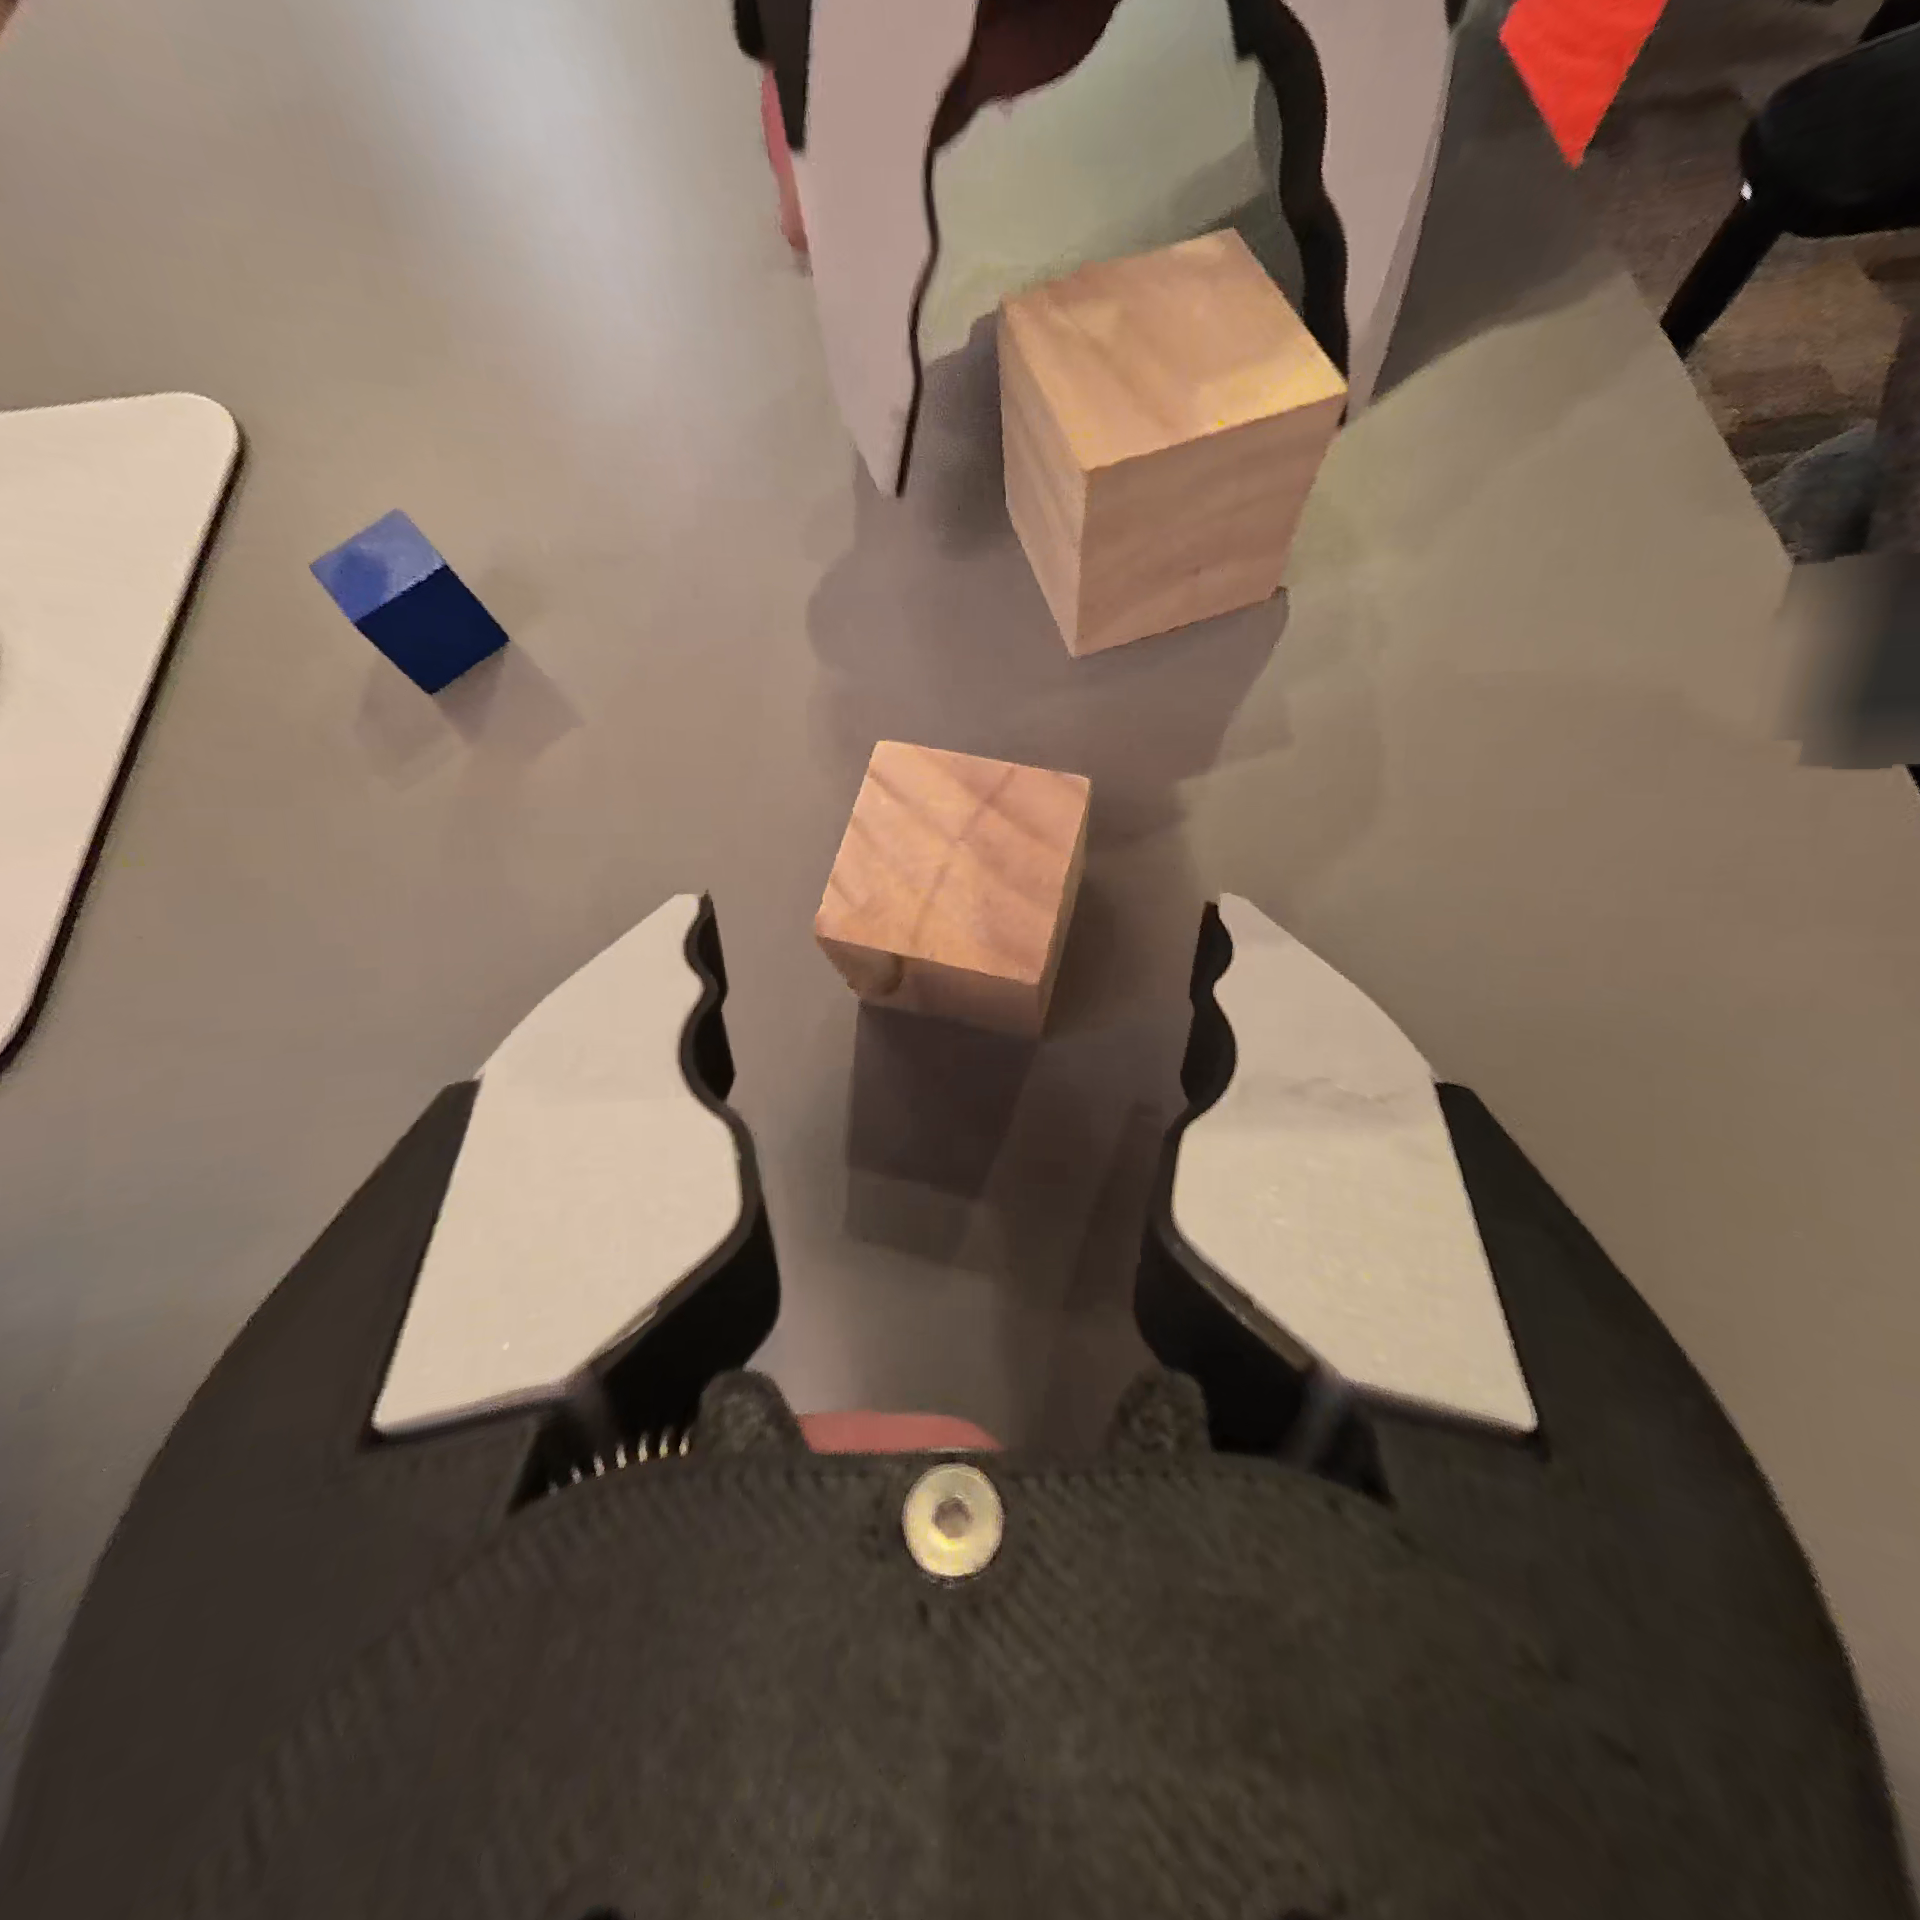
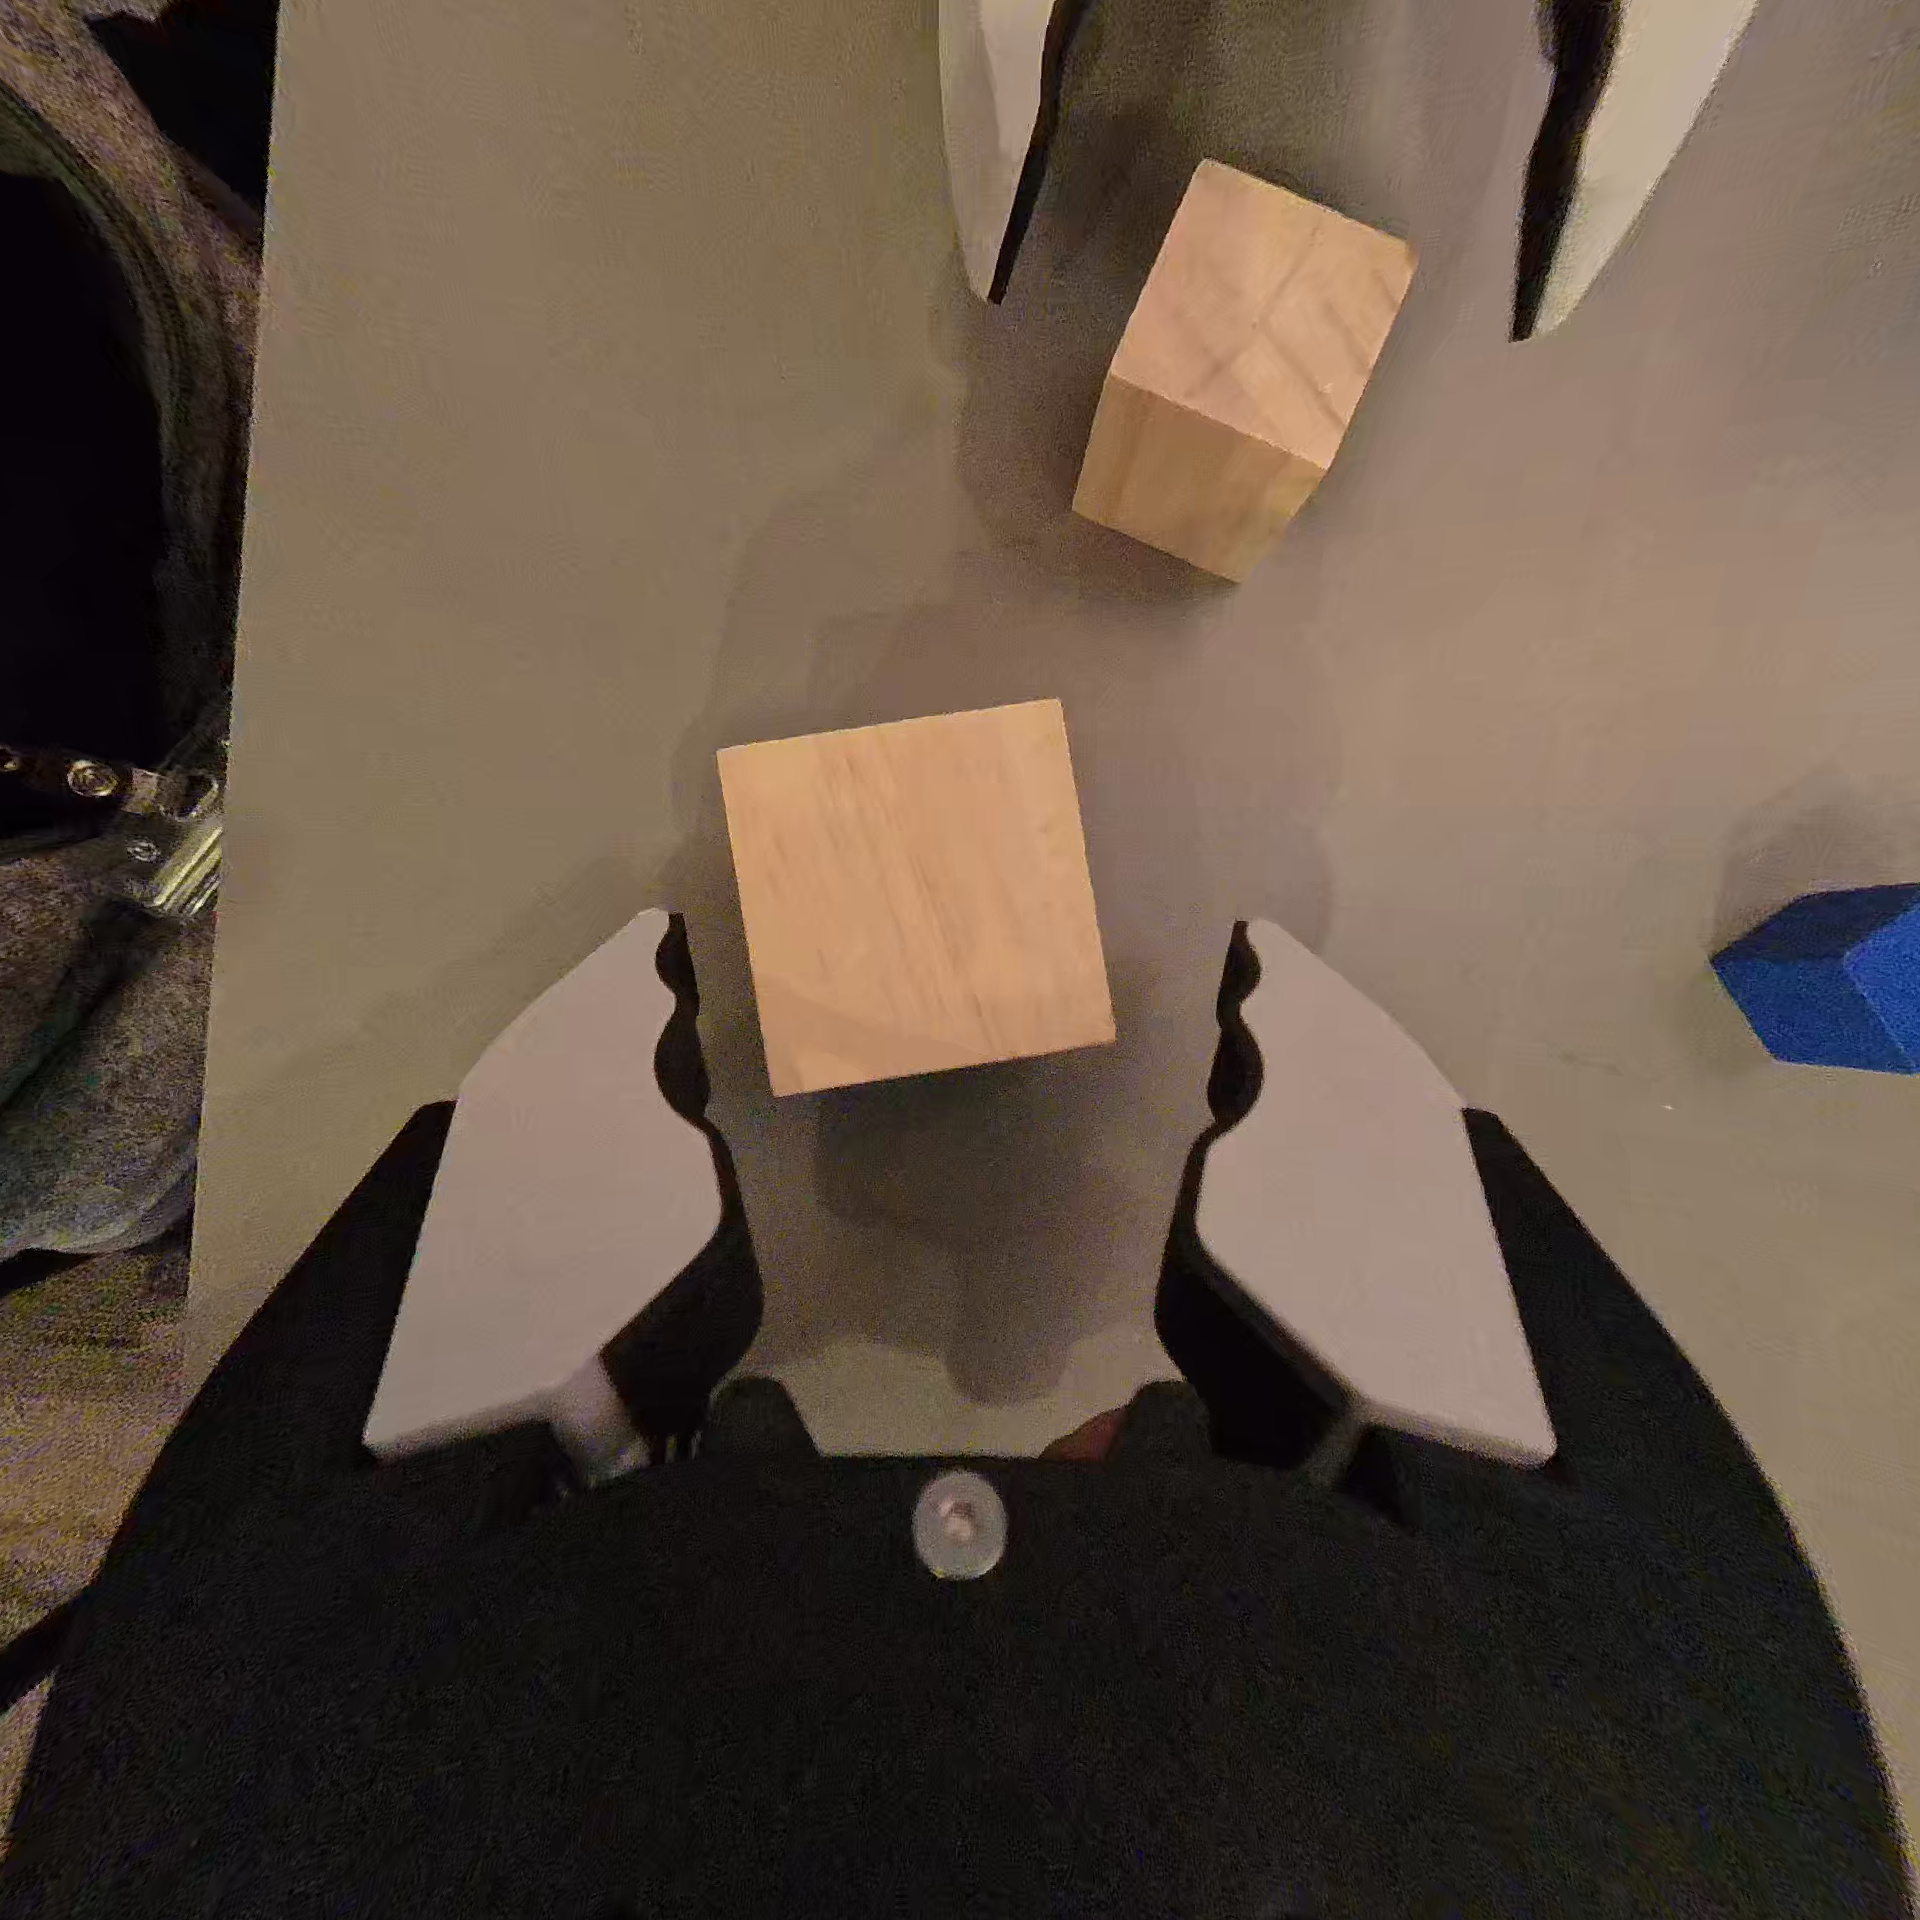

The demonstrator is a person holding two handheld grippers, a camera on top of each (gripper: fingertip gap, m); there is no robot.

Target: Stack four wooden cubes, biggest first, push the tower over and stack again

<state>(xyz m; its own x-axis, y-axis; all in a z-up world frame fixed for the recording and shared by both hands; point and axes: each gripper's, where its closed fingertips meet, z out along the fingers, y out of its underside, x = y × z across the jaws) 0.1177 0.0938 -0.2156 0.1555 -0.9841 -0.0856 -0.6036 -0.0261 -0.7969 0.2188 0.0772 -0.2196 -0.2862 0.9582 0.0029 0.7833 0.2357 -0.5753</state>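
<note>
A big wooden cube (image 2: 914,894) stands on the grey table (image 2: 520,520) between the tips of my open right gripper (image 2: 956,923), with gaps on both sides. A smaller wooden cube (image 1: 956,883) stands just ahead of my open left gripper (image 1: 958,909), close to its tips and untouched. The two grippers face each other. In the left wrist view the big cube (image 1: 1164,436) sits between the right gripper's fingers (image 1: 862,312). In the right wrist view the smaller cube (image 2: 1247,364) sits between the left gripper's fingers (image 2: 987,156). A small blue cube (image 1: 410,603) lies apart; it also shows in the right wrist view (image 2: 1829,977).
A white rounded mat (image 1: 94,644) lies on the table beyond the blue cube. The table edge (image 2: 244,727) runs close to the big cube, with a grey felt bag (image 2: 104,1039) below it. A dark chair leg (image 1: 1714,270) and a red shape (image 1: 1579,62) are off the table. Some 12 cm of space lies between my two pairs of fingers.
</note>
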